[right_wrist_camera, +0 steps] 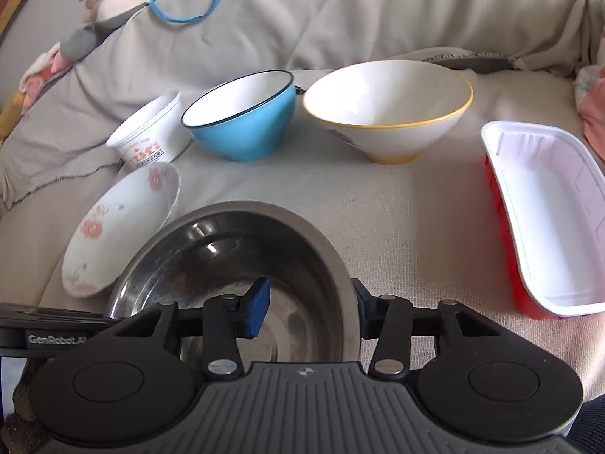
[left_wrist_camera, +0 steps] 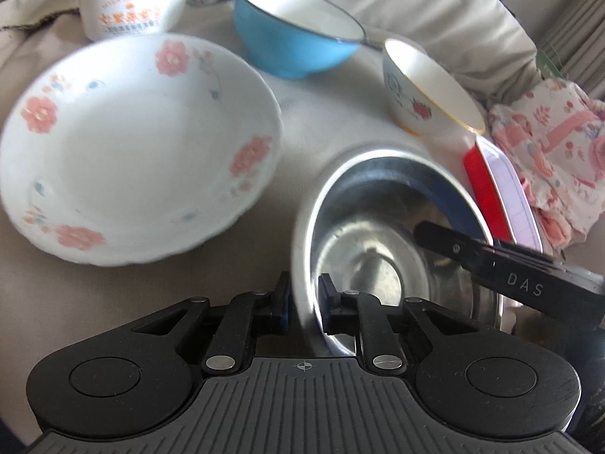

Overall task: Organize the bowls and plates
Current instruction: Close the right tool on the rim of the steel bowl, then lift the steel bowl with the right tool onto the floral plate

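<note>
Steel bowl (left_wrist_camera: 397, 249) sat on the beige cloth (right_wrist_camera: 416, 204); we had our left gripper (left_wrist_camera: 305, 304) clamped on its near rim. Only our right view showed the right gripper (right_wrist_camera: 314, 312) straddling the opposite rim, its right pad hidden, grip unclear.

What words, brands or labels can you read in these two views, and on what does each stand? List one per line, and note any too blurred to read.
"DAS": on the right gripper's black finger reaching into the steel bowl.
"GenRobot.AI", last letters cut off: on the left gripper's black finger.
Orange print on the white cup: too blurred to read.
</note>
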Demonstrator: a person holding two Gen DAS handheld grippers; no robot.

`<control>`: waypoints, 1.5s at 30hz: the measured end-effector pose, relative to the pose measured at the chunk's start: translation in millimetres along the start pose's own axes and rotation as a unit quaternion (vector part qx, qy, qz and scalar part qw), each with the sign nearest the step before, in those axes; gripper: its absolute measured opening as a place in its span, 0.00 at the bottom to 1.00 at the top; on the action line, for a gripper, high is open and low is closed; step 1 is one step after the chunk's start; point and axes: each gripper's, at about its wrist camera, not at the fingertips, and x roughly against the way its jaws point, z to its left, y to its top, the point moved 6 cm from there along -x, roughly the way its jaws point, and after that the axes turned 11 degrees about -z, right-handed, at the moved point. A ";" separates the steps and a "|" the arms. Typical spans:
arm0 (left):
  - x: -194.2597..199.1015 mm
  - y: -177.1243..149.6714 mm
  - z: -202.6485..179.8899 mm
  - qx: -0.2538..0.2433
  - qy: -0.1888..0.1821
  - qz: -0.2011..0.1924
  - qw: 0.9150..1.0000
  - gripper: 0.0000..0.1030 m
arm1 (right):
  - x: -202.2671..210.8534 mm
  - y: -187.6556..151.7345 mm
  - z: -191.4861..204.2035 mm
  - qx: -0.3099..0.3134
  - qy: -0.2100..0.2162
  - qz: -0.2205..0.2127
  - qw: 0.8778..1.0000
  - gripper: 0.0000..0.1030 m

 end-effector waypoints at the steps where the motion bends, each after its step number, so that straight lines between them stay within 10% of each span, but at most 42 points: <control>1: -0.8 -0.3 -2.0 -0.001 -0.003 -0.002 1.000 0.16 | 0.1 -0.7 0.6 0.003 0.000 0.001 1.000 0.44; 10: 10.6 14.7 3.8 0.006 -0.016 0.023 1.000 0.18 | 12.3 -13.0 7.2 -0.063 0.002 0.033 0.997 0.44; 19: 58.6 110.0 81.8 0.001 0.023 -0.086 0.996 0.19 | -26.0 84.1 104.1 0.003 0.073 -0.012 0.997 0.45; 36: 44.2 106.7 151.3 0.054 0.073 -0.093 0.992 0.21 | -91.5 54.9 158.0 0.079 0.055 0.032 0.995 0.42; 45: 54.4 111.8 158.9 0.041 0.114 -0.119 0.985 0.35 | -70.4 68.1 143.0 0.104 0.017 -0.037 0.994 0.56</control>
